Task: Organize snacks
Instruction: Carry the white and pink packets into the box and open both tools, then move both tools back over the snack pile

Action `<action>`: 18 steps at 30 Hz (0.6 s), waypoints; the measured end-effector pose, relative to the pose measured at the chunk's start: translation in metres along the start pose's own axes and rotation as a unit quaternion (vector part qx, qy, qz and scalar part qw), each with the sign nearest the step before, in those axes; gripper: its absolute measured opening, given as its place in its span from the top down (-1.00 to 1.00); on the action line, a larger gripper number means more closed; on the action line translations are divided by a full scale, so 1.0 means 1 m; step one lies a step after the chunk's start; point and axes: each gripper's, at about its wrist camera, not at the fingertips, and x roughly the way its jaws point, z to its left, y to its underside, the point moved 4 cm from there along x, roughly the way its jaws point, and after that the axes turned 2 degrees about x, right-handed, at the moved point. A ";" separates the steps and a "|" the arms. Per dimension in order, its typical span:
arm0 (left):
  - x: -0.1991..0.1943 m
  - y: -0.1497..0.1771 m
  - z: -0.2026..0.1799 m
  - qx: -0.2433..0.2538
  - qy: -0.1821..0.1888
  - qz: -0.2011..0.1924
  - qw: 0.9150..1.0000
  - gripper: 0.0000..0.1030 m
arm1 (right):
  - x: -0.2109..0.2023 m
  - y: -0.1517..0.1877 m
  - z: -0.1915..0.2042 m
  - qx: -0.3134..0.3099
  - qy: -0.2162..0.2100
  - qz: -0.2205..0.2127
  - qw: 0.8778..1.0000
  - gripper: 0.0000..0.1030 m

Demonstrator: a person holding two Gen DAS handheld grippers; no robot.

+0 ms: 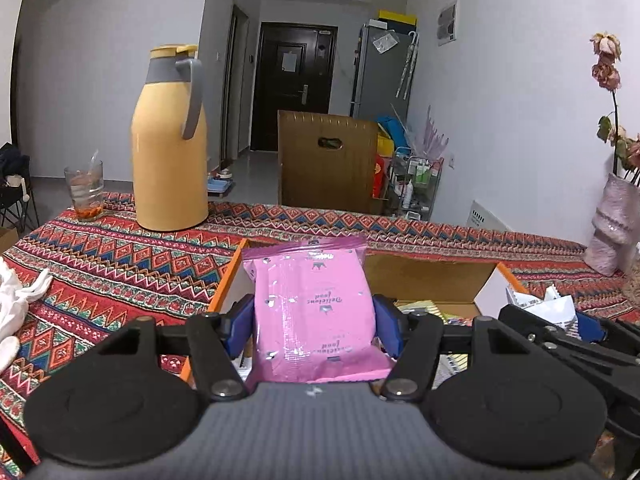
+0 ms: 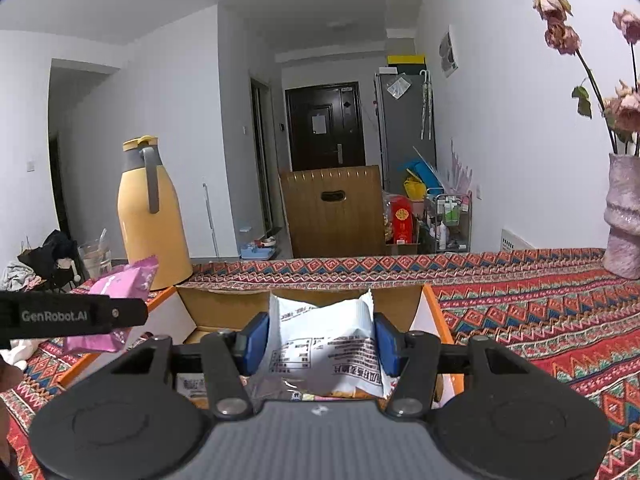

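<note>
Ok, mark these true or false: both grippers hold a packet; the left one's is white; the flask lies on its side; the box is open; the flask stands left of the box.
1. Both grippers hold a packet: true, the left gripper and the right gripper each do.
2. Left's packet is white: false, it grips the pink packet; the white packet is the right's.
3. Yellow flask lies down: false, upright.
4. Cardboard box is open: true.
5. Flask left of box: true.

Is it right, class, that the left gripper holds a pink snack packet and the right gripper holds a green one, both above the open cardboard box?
Not quite. The right gripper holds a white packet, not green, as the right wrist view shows. The left gripper does hold the pink packet above the box.
</note>
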 end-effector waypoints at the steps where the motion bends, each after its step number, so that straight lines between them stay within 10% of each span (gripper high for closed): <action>1: 0.003 0.001 0.000 0.000 0.001 0.003 1.000 -0.22 | 0.002 0.001 -0.001 0.002 -0.002 0.003 1.000 -0.04; 11: 0.009 0.010 -0.002 0.006 -0.003 0.018 1.000 -0.40 | 0.012 0.010 -0.001 0.006 0.000 0.024 1.000 -0.19; 14: 0.003 0.008 0.002 -0.006 -0.007 0.006 1.000 -0.93 | 0.010 0.011 -0.003 0.013 0.002 0.022 1.000 -0.79; 18: -0.001 0.006 0.007 -0.020 -0.009 0.004 1.000 -1.00 | 0.007 0.012 -0.004 0.017 0.006 0.022 1.000 -1.00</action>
